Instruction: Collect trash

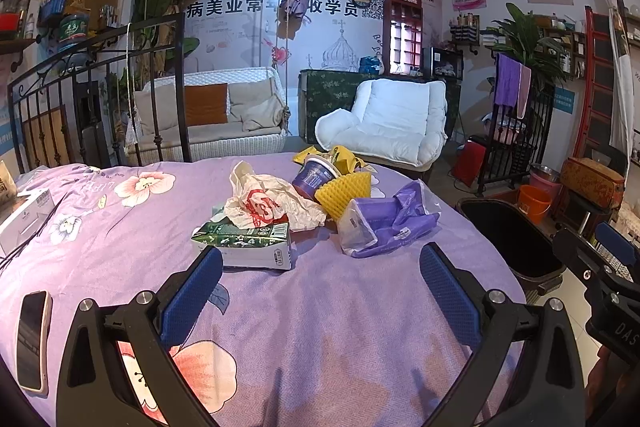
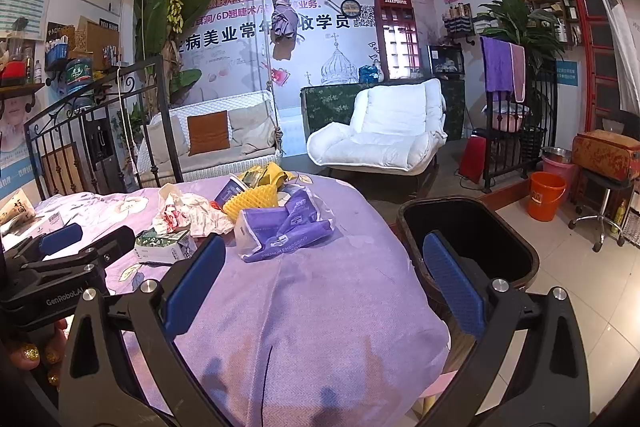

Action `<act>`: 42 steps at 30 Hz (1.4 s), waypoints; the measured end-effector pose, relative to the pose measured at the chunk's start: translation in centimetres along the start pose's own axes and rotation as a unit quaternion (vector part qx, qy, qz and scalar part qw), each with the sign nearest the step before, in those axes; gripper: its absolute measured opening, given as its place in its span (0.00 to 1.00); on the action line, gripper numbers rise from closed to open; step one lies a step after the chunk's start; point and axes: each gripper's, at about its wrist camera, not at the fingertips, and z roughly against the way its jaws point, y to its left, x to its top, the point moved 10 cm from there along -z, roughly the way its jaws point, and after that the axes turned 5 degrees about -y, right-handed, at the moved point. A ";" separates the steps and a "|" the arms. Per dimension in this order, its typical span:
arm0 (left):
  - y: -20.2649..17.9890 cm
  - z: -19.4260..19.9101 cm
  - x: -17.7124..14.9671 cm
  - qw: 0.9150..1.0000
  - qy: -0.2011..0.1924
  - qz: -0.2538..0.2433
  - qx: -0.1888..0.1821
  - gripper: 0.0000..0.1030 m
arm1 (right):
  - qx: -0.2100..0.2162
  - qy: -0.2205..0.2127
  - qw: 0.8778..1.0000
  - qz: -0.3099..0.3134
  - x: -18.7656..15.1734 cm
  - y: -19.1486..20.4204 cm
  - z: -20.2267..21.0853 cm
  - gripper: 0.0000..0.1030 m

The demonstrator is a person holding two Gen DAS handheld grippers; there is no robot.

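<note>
Both my grippers hang over the near part of the bed [image 1: 120, 227], and both are spread wide with nothing between the pads. The trash sits in one loose heap ahead of me, toward the far edge of the purple cover, all of it untouched as far as I can judge.

From my left gripper [image 1: 320, 291] the nearest piece is the green carton [image 1: 244, 241]. It lies flat, just ahead of my left pad and a little inward of it, with its long axis running left to right across my view. That means my fingers, which also open left to right, would span its length and not its narrow side; I reckon I'd need to turn the wrist or come in over an end to pinch it cleanly. Resting on its far edge is the crumpled wrapper [image 1: 272, 201], and behind that the purple cup [image 1: 312, 177] tilts against the yellow foam net [image 1: 344, 195].

From my right gripper [image 2: 324, 273] the purple bag [image 2: 284, 229] is closest, straight ahead and slightly left of centre, lying slack with its long side slanting away to the right. The black bin [image 2: 468, 239] stands on the floor just beside the bed, on my right; my right pad shows in front of its opening.

So the right hand is nearer both the bag and the bin, and the left is nearer the carton. I'd judge the bag to be the short trip: forward, pinch, swing right
</note>
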 end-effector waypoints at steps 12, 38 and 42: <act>0.0 -0.1 -0.1 1.000 0.001 -0.001 0.000 0.95 | 0.002 0.002 1.000 0.001 0.0 0.2 0.0 0.95; 0.2 -0.8 -1.2 1.000 0.010 -0.001 -0.004 0.95 | 0.003 0.013 1.000 0.004 -0.4 0.5 -0.3 0.95; 0.8 -1.8 -2.3 0.999 0.031 0.005 -0.008 0.95 | 0.004 0.036 0.999 0.004 -1.3 0.3 -1.5 0.95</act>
